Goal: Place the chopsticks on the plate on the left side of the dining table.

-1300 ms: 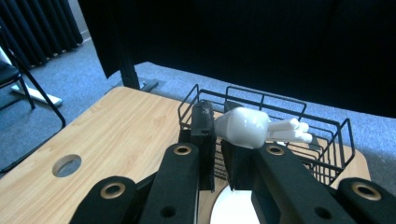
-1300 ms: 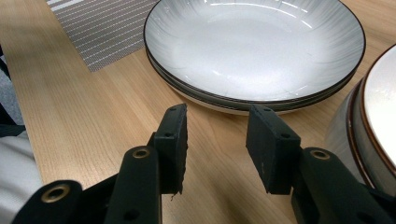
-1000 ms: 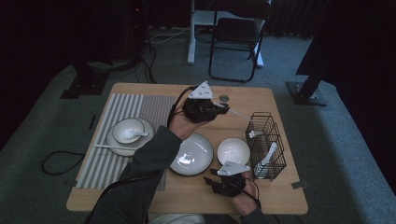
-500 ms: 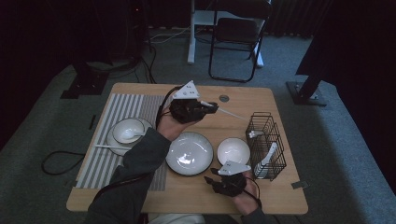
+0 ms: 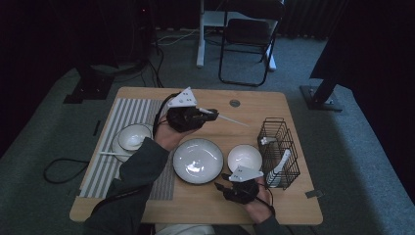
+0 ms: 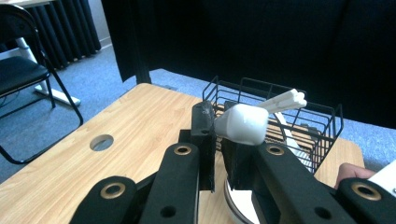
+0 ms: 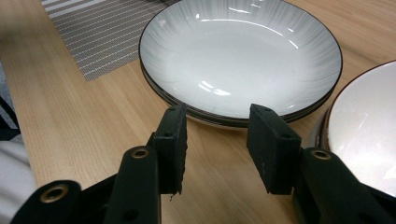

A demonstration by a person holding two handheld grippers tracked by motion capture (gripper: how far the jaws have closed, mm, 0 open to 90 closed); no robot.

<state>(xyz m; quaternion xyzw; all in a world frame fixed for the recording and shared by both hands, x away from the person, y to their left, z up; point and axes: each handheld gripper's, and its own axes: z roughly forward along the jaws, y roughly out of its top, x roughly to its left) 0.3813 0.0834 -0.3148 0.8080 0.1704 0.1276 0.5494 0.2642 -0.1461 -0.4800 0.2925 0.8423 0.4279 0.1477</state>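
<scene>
My left gripper [image 5: 208, 111] hovers over the far middle of the wooden table [image 5: 254, 115], shut on a white utensil [image 6: 243, 122]. It grips the thick rounded end, and the thin handle [image 5: 232, 119] sticks out toward the black wire basket [image 5: 281, 152]. My right gripper [image 5: 221, 180] rests near the front edge, open, nothing between its jaws. Its tips [image 7: 217, 119] stand just short of the rim of a large white plate [image 7: 238, 56], which lies at the table's centre [image 5: 198, 159]. A smaller white bowl [image 5: 244, 157] sits right of that plate.
A striped placemat [image 5: 122, 117] at the left carries a bowl on a saucer [image 5: 133, 137] with a spoon beside it. The wire basket [image 6: 280, 116] holds more white utensils. A cable hole [image 5: 235, 103] marks the far table edge; a folding chair [image 5: 247, 34] stands beyond.
My left gripper has carried the white utensil leftward, away from the wire basket. The right gripper has stayed put.
</scene>
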